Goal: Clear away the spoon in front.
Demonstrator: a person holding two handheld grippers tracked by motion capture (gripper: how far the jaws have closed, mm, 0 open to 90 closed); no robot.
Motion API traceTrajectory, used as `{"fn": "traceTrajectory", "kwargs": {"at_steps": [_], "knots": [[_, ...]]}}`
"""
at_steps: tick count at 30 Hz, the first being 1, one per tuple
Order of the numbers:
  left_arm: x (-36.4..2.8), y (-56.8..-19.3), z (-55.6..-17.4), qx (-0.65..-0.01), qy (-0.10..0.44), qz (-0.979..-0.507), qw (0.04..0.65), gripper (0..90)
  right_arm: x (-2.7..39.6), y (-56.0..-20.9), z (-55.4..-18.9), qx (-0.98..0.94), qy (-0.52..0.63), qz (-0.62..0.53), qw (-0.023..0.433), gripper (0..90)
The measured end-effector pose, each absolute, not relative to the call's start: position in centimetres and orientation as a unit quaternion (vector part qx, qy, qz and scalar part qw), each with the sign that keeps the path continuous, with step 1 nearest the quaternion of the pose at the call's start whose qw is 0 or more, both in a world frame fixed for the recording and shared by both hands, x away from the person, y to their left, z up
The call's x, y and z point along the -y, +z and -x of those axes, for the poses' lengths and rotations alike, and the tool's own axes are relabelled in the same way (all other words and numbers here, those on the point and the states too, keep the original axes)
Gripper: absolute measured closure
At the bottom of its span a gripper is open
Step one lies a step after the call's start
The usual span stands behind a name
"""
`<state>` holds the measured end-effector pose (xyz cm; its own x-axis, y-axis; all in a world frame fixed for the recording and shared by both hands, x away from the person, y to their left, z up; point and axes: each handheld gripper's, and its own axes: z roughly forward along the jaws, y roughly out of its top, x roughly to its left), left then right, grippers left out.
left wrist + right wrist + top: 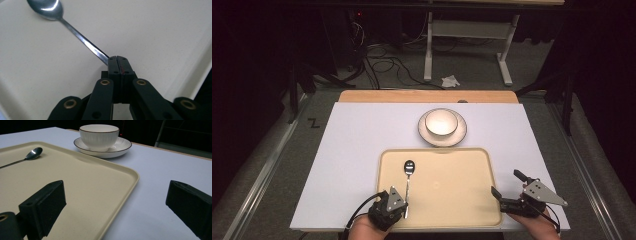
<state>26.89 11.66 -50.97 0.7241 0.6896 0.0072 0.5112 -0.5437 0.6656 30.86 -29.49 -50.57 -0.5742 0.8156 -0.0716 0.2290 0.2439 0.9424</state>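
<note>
1. Overhead, the high view shows one beige tray [447, 200] on the white table [352, 150], and I place everything else against that tray. One spoon [408, 180] lies inside it, in its left part, bowl end toward the far rim and handle running back toward the near rim. One white bowl [441, 122] sits in one saucer [460, 134] just beyond the tray's far rim, on the table and not on the tray. Two grippers show at the near edge, one in each of the person's hands: the left gripper [404, 207] is over the tray's near left corner at the spoon's handle end, and the right gripper [507, 184] is at the tray's near right corner, its two jaws spread wide apart.

2. From the left gripper view, the left gripper [117, 65] has its two jaws pressed together on the tip of the spoon [75, 28] handle, so it is clamped on the spoon. The handle runs away over the tray [155, 32] floor to the shiny bowl end at the upper left. I cannot tell whether the spoon rests on the tray or is lifted a little.

3. From the right gripper view, the right gripper [113, 202] is released, holding nothing: one jaw hangs above the tray [125, 173] floor, the other beyond its rim above the table [155, 170]. Farther into the tray lies the spoon [32, 153], and past the tray's far rim stand the bowl [99, 136] and saucer [122, 146].
</note>
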Motion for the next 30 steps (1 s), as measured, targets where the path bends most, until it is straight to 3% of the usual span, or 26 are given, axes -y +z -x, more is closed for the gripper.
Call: {"fn": "traceTrajectory", "kwargs": {"at_steps": [30], "knots": [[-11.9, -50.59, -27.53, -0.352, 0.133, -0.854, 0.359, 90.0, 29.53, -49.57, -30.36, -0.716, 0.513, -0.35, 0.32, 1.6]]}}
